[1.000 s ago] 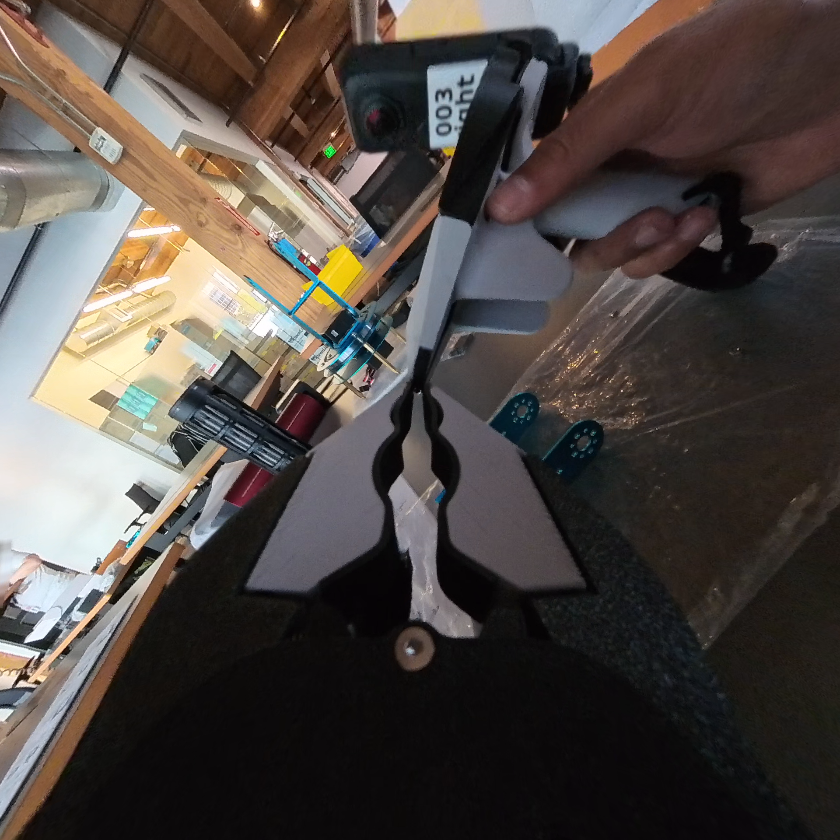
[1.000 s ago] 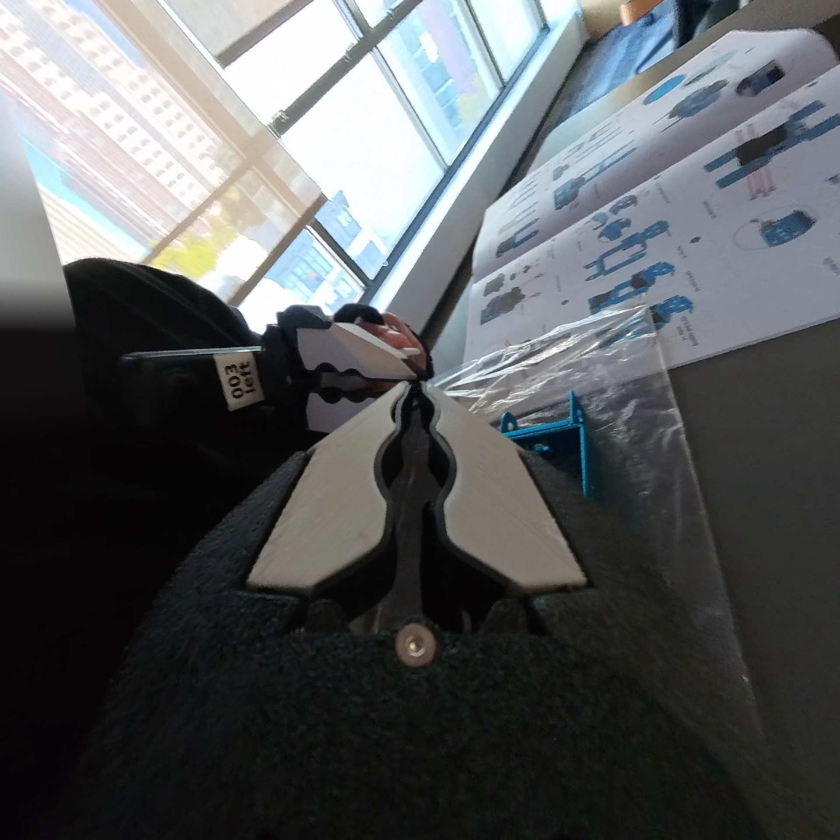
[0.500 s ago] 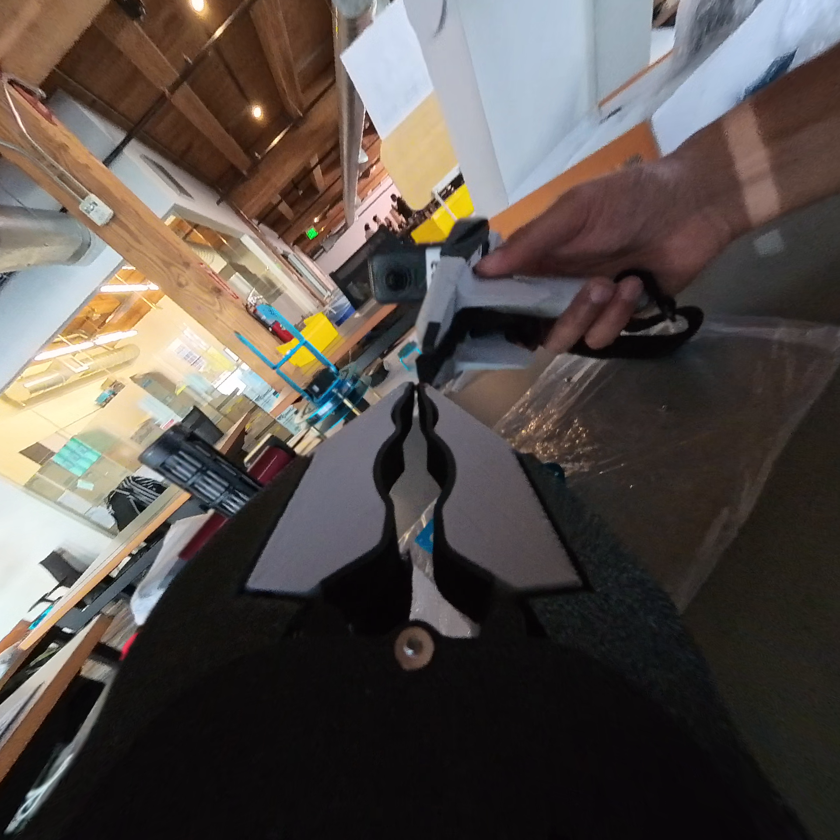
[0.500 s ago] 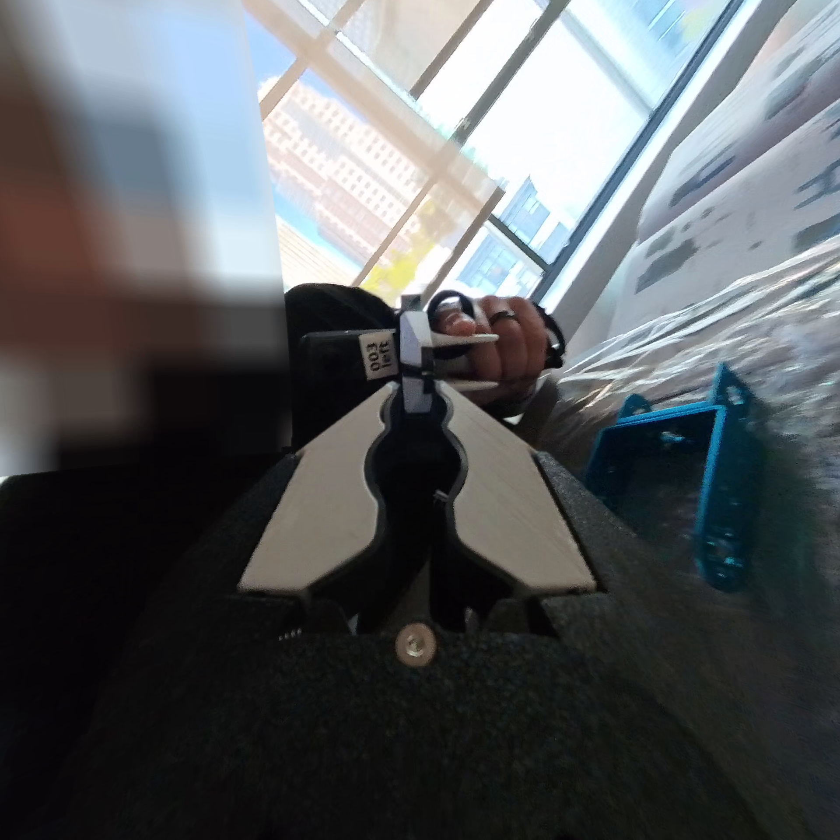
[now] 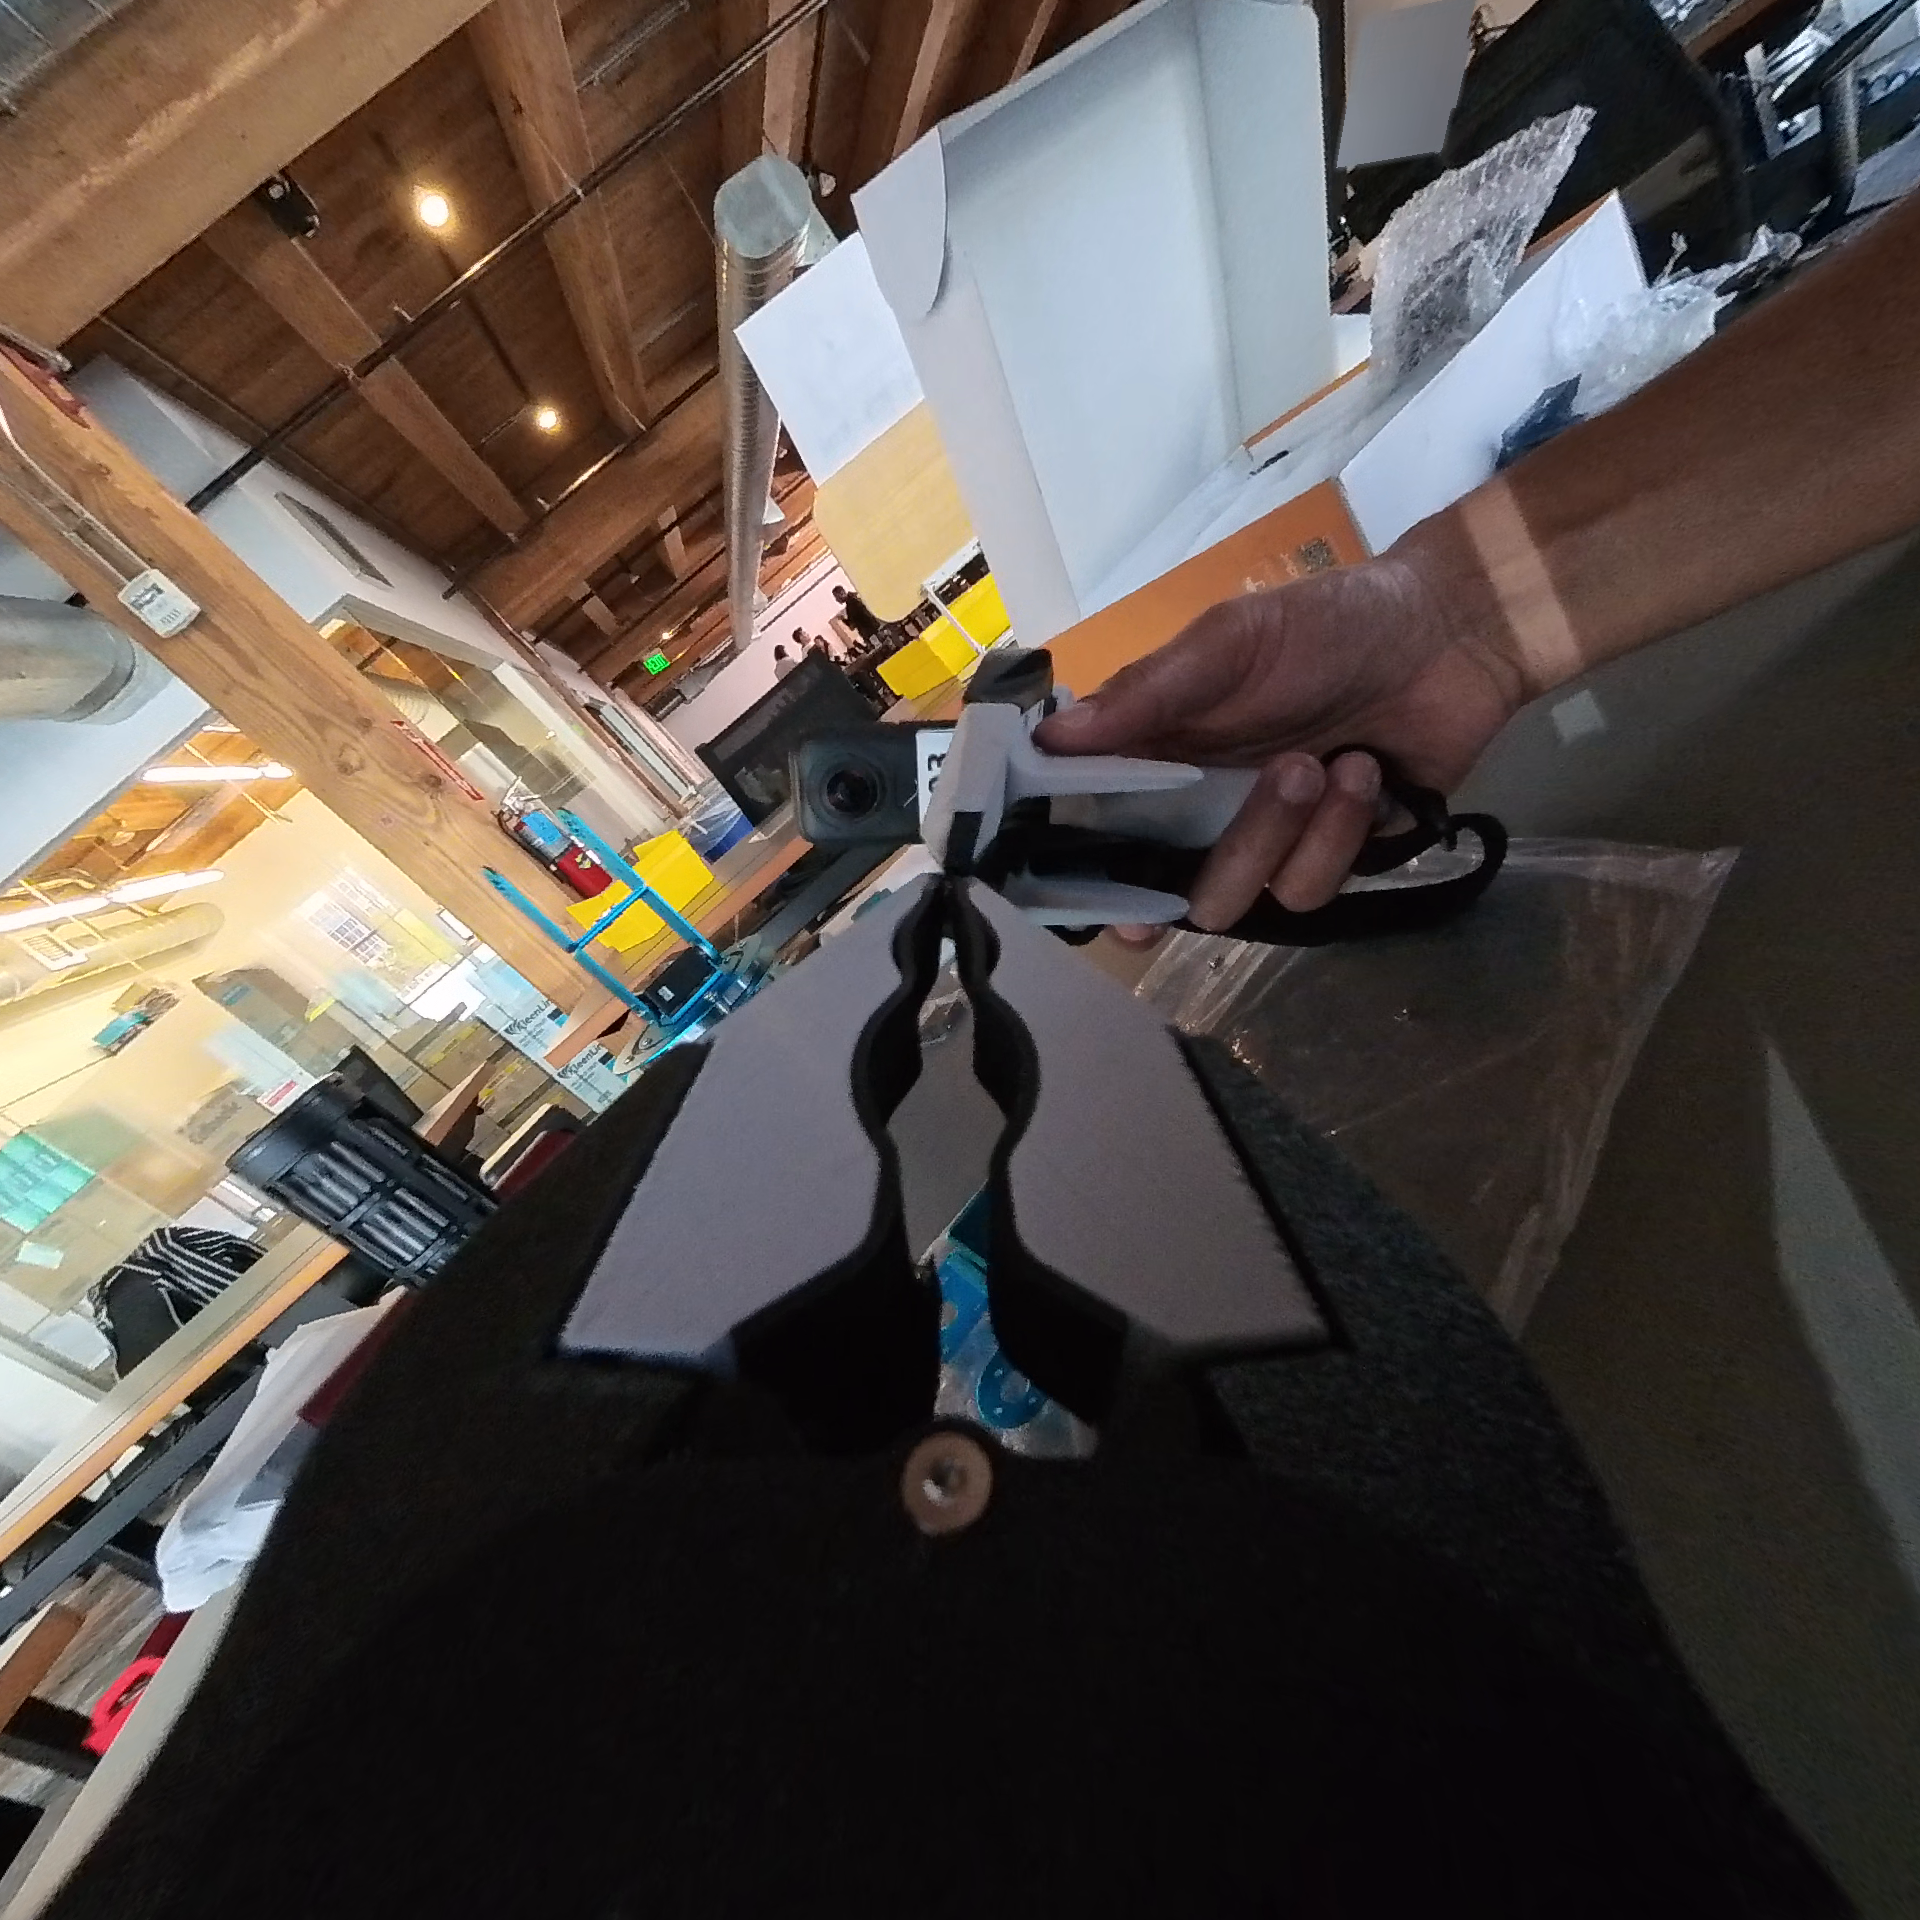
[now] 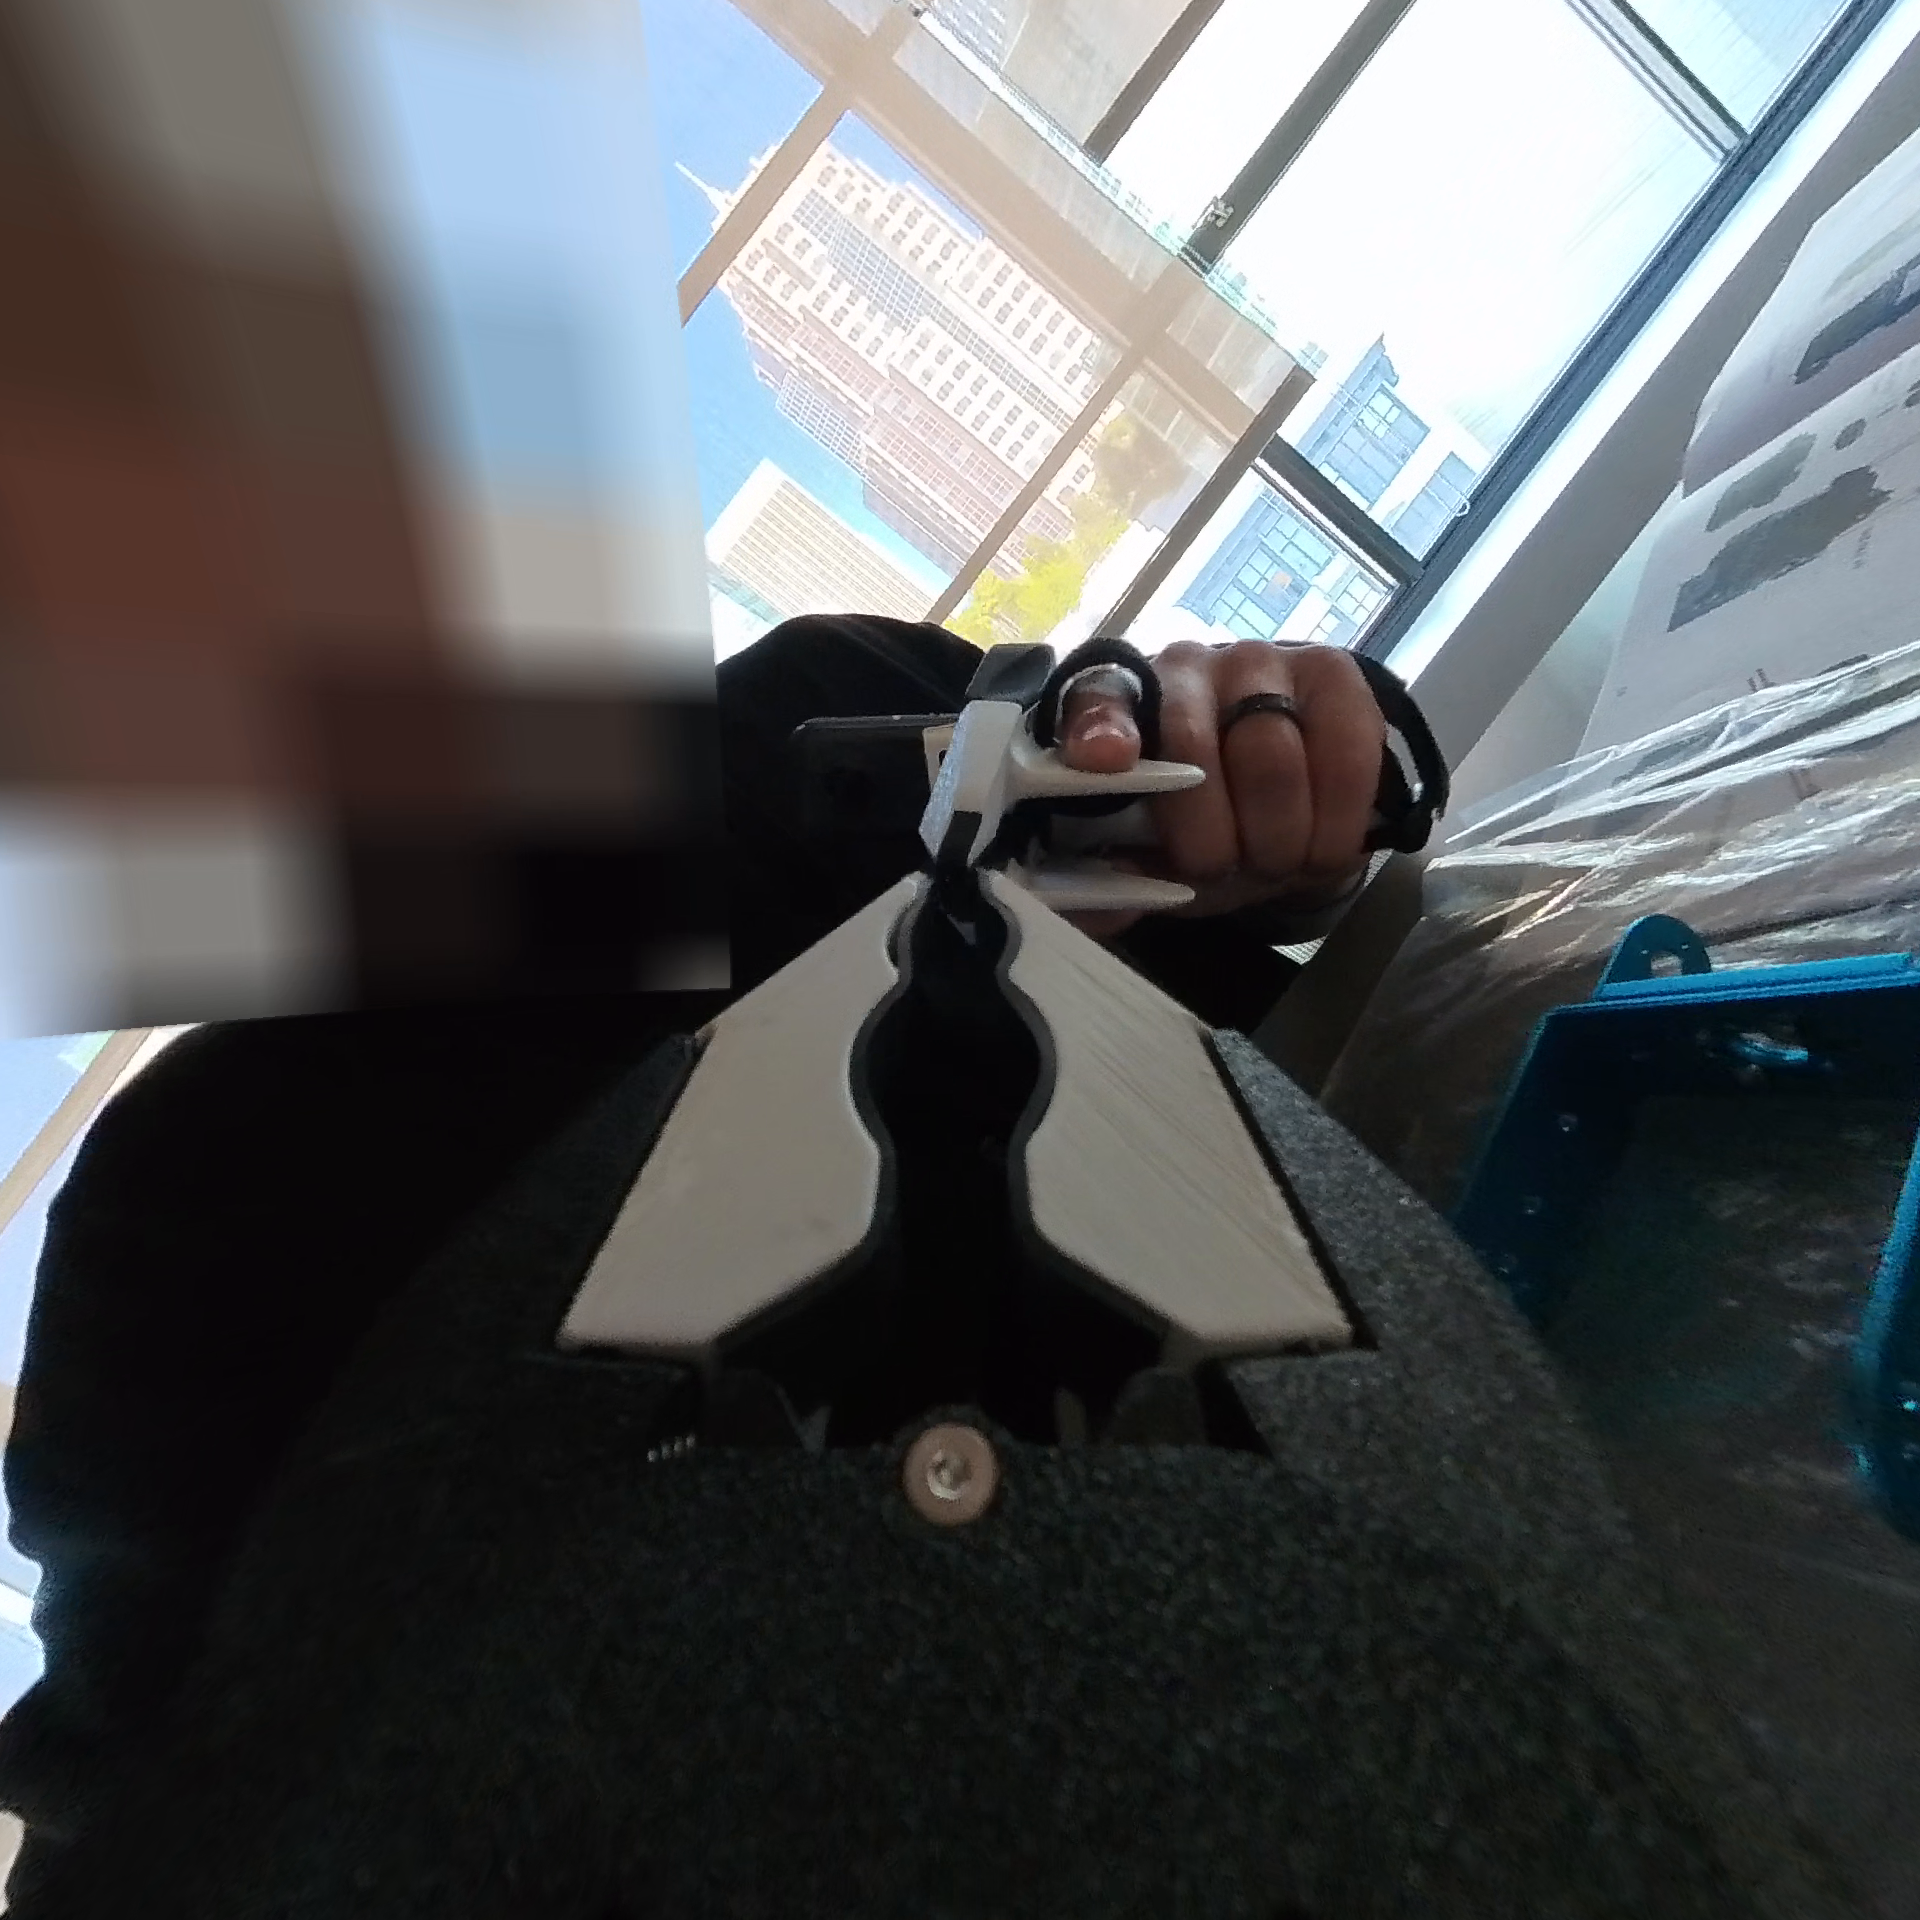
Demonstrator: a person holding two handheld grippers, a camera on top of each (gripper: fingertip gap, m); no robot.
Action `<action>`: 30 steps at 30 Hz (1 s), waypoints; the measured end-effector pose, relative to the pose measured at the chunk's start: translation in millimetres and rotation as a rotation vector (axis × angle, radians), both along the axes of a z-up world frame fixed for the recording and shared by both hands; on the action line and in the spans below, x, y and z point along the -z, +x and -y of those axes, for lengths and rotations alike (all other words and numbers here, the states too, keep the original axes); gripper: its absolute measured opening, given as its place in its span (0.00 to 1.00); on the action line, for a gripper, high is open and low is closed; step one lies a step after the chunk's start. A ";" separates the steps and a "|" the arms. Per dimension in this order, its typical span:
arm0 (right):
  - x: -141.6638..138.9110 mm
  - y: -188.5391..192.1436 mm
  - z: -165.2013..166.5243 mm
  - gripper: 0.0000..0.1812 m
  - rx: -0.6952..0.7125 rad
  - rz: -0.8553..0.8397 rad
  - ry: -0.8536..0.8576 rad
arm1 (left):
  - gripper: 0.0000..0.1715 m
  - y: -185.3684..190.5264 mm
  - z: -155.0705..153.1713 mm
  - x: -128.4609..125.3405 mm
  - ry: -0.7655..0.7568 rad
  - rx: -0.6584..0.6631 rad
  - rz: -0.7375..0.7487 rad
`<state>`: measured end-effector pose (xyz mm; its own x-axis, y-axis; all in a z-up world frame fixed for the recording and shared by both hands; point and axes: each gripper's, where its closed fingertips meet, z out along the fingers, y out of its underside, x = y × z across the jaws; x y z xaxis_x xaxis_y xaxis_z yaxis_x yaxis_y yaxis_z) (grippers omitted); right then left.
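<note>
left hand-held gripper (image 5: pixel 948 902) closed, tip-to-tip with right hand-held gripper (image 6: pixel 954 896) | crinkled clear bag (image 5: pixel 1475 1029)

Both hand-held grippers (image 5: pixel 948 914) (image 6: pixel 951 896) closed, tip-to-tip.

Timber beam ceiling (image 5: pixel 343 301) with spotlights, silver duct (image 5: pixel 753 416); tall windows (image 6: pixel 1091 343) facing sunlit high-rises

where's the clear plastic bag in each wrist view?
Left wrist view: the clear plastic bag lies flat on the table at right, under the hand holding the right gripper.
Right wrist view: the bag is crumpled at the right edge, over the blue metal bracket.
Shared landmark: both grippers' fingertips meet at the bag's edge.
</note>
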<state>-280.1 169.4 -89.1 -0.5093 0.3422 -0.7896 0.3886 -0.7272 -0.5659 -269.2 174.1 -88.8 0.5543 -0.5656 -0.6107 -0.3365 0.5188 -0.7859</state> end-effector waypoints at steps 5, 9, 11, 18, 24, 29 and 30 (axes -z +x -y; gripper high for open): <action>-0.2 -0.2 0.3 0.04 -0.006 0.000 -0.012 | 0.00 0.1 0.3 -0.1 0.010 0.000 0.002; 2.6 -1.1 -0.9 0.03 -0.014 0.009 -0.054 | 0.00 -0.1 -0.4 2.6 -0.012 0.012 0.018; 4.1 -0.7 -0.4 0.03 -0.026 0.015 -0.068 | 0.00 0.5 0.0 4.4 -0.039 0.029 0.031; 12.3 -0.8 -2.0 0.03 -0.022 0.072 -0.066 | 0.00 0.3 -1.7 12.6 -0.039 0.039 -0.024; 14.6 -1.5 -3.6 0.03 -0.012 0.080 -0.070 | 0.01 -0.3 -3.5 14.9 -0.053 0.061 -0.028; 14.6 -1.0 -4.2 0.03 -0.004 0.083 -0.052 | 0.02 -0.2 -4.8 14.0 -0.038 0.054 -0.037; 14.9 -0.9 -4.8 0.03 -0.001 0.084 -0.049 | 0.02 -0.3 -5.4 13.9 -0.036 0.049 -0.039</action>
